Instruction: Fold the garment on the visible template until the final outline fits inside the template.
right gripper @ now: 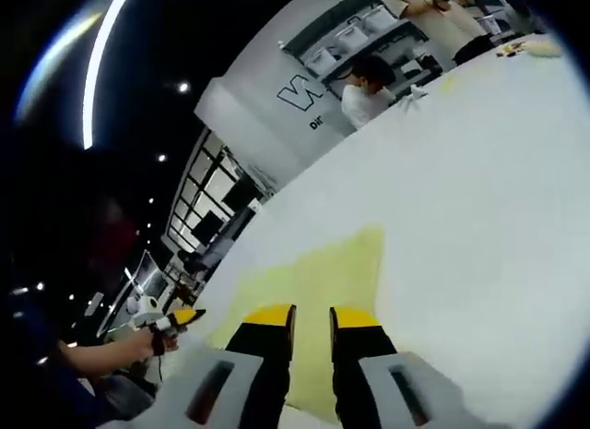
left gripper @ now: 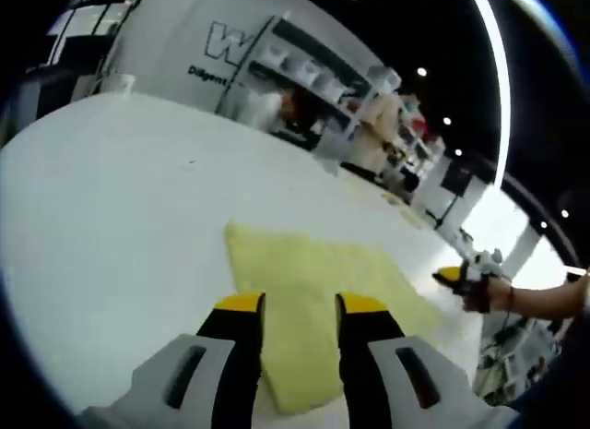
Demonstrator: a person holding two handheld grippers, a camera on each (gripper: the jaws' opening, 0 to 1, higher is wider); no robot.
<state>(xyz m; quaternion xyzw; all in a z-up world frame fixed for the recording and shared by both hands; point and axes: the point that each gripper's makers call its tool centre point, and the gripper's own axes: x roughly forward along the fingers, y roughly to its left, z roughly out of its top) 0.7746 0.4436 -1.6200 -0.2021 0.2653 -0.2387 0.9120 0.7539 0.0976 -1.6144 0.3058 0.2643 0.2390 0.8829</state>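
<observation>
Left gripper view looked down along the left gripper (left gripper: pixel 300 304), whose two yellow-tipped jaws stood slightly apart with nothing between them, raised above the white table (left gripper: pixel 120 189). The pale yellow garment (left gripper: pixel 318 272) lay flat on the table just beyond and beneath the jaw tips, reaching off to the right. At the far right edge, a person's hand (left gripper: pixel 479 289) held the right gripper (left gripper: pixel 452 275) clear of the cloth; I could not tell how its jaws stood from there.

In the right gripper view, the right gripper (right gripper: pixel 312 314) had its jaws also a little apart and empty, poised over the near part of the garment (right gripper: pixel 323 272), not touching it. The left gripper (right gripper: pixel 184 316) appeared at the left edge, gripped by a hand (right gripper: pixel 146 341). People (right gripper: pixel 364 95) stood by shelves (right gripper: pixel 346 41) beyond the table (right gripper: pixel 479 189).
</observation>
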